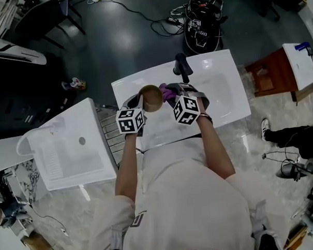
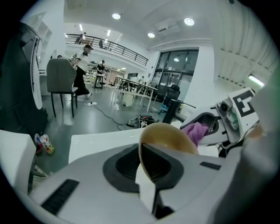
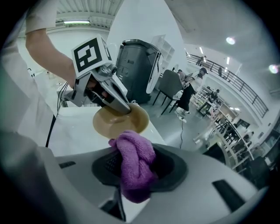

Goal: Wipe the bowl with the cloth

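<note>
Over the sink (image 1: 227, 93), left claw (image 2: 144, 166) tight on bowl (image 2: 168, 135), right claw (image 3: 131, 177) tight on cloth (image 3: 133, 153).

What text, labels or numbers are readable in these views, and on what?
No legible text anywhere.
Left marker cube, right marker cube: black-and-white square codes, no letters.
White labels on the black gear: too small to read.
Small colourful item: print blurred.
</note>
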The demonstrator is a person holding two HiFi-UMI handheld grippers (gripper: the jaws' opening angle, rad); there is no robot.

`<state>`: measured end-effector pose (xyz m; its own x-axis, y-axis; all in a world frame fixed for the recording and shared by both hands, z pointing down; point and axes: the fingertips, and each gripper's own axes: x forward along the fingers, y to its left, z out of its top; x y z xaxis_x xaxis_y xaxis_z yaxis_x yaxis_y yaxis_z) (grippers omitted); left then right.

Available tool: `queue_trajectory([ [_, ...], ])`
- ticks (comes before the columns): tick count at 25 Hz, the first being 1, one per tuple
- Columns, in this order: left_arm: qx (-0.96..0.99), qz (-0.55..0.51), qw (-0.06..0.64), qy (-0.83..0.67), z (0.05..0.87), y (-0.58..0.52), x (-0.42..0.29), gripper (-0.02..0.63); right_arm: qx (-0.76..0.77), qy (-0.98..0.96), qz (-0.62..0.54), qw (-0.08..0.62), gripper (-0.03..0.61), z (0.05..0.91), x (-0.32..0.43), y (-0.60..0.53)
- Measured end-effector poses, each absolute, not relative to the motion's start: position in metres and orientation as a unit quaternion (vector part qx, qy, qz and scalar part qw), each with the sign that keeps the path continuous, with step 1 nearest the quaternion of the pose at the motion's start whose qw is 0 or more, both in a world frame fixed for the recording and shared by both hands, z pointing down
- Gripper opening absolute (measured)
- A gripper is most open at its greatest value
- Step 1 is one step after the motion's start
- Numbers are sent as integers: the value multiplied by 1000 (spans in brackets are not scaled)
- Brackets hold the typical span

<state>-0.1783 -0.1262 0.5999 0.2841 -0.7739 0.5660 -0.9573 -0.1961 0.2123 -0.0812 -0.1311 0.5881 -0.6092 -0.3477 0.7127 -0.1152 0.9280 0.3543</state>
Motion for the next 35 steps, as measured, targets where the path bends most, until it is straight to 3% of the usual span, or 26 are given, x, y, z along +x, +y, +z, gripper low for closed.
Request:
queue_trajectory([
  [26, 801, 200, 270, -495, 610, -107, -152, 15, 173, -892, -118, 401, 123, 581, -75, -139],
  [35, 816, 288, 200, -459, 612, -98, -131, 15, 160, -919, -80, 352, 122, 568, -99, -129],
])
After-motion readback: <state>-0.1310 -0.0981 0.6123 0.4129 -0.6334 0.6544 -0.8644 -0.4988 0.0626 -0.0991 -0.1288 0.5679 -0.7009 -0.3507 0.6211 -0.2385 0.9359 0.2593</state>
